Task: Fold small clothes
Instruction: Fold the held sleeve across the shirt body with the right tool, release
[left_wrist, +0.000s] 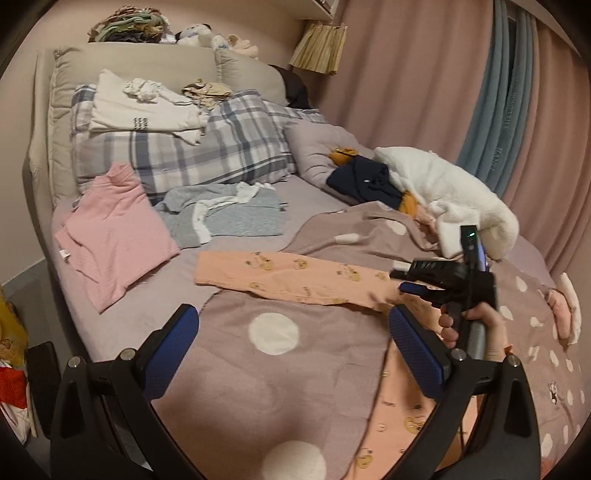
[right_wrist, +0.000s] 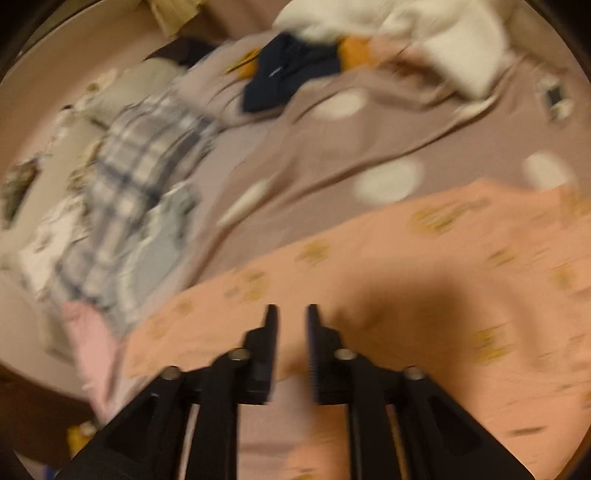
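Left hand-held gripper: blue-padded jaws spread wide, nothing held, hovering over the mauve white-dotted blanket. Peach bear-print small garment is laid flat across the blanket, just ahead. Right hand-held gripper: jaws parted by a narrow gap, positioned low over the garment; whether fabric is pinched cannot be told, view blurred.
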